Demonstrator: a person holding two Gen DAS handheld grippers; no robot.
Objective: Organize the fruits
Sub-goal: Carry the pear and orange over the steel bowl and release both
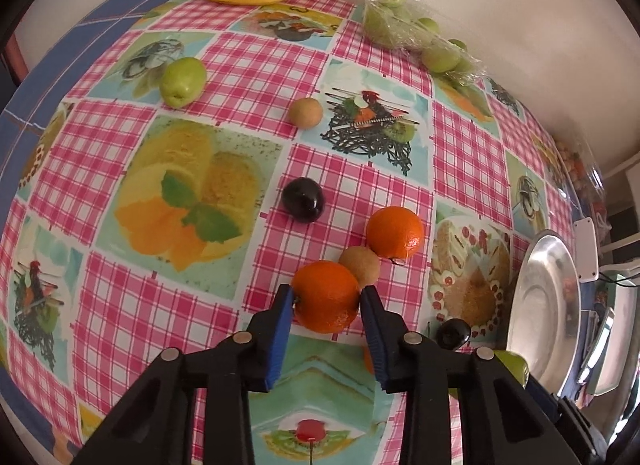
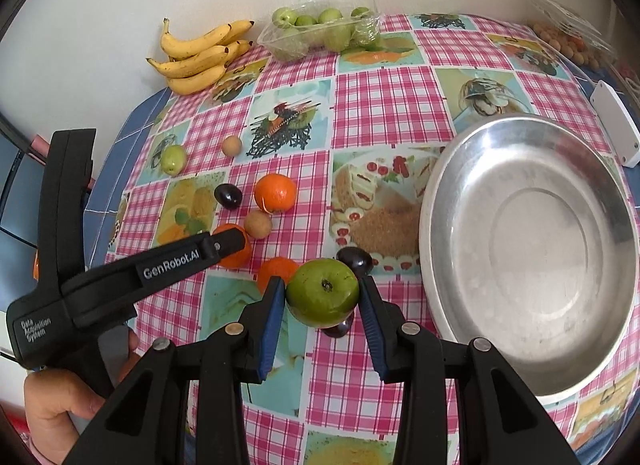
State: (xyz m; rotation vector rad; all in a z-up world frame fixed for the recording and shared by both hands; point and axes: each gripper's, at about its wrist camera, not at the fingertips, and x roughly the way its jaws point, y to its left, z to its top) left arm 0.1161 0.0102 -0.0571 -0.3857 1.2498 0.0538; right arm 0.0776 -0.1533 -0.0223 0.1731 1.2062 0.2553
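My left gripper (image 1: 326, 297) is shut on an orange (image 1: 325, 297) low over the table; it also shows in the right wrist view (image 2: 224, 245). My right gripper (image 2: 322, 291) is shut on a green apple (image 2: 322, 292), held above the cloth left of the empty steel bowl (image 2: 452, 185). Loose on the table are another orange (image 1: 395, 231), a third orange (image 2: 276, 271), brown round fruits (image 1: 359, 267) (image 1: 306, 113), dark plums (image 1: 302, 199) (image 2: 354, 261) and a small green fruit (image 1: 182, 81).
Bananas (image 2: 196, 55) and a clear tray of green fruits (image 2: 320, 31) lie at the back by the wall. A bag of small fruits (image 2: 568, 41) and a white box (image 2: 614, 129) sit at the far right. The table edge runs along the left.
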